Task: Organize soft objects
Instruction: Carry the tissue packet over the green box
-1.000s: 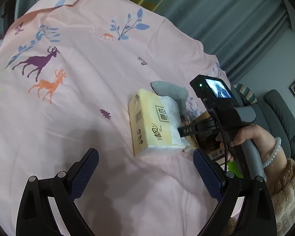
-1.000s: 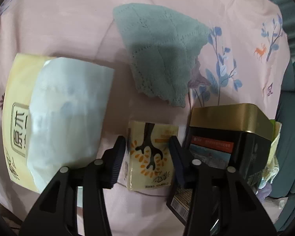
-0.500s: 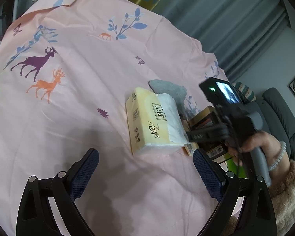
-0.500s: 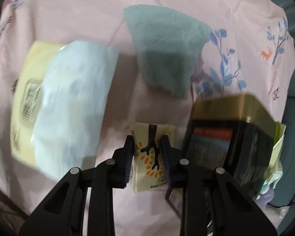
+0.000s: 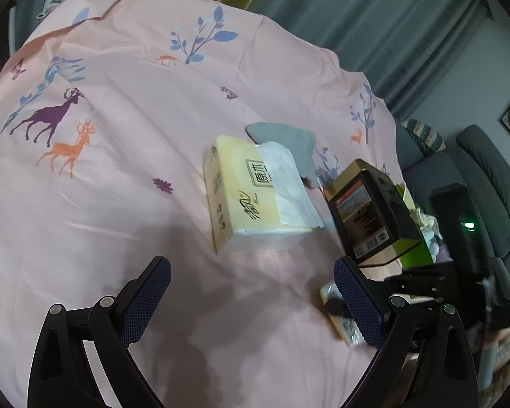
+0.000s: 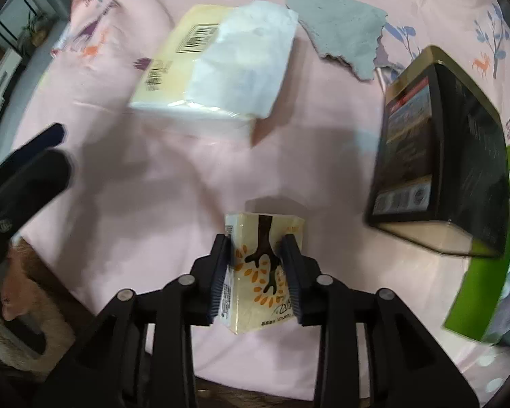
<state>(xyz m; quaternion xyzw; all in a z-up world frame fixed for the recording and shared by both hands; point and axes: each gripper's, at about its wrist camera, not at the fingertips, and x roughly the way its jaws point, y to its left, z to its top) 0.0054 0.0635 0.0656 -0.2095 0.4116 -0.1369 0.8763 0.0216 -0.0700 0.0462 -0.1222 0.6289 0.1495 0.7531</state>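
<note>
Pink deer-print cloth [image 6: 173,210] under everything. Right gripper [image 6: 256,265], jaws just eased slightly, clamps small tissue pack [image 6: 263,265], carrying it; left gripper [image 5: 251,299] wide, empty. Next, probably place it near big tissue pack [image 6: 214,68].

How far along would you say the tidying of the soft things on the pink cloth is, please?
Early, I think. Nothing looks sorted yet: the large tissue pack and grey cloth lie loose on the pink sheet beside the dark tin. In hand: the right tongs grip the small tissue packet. The left tongs are open and empty.
</note>
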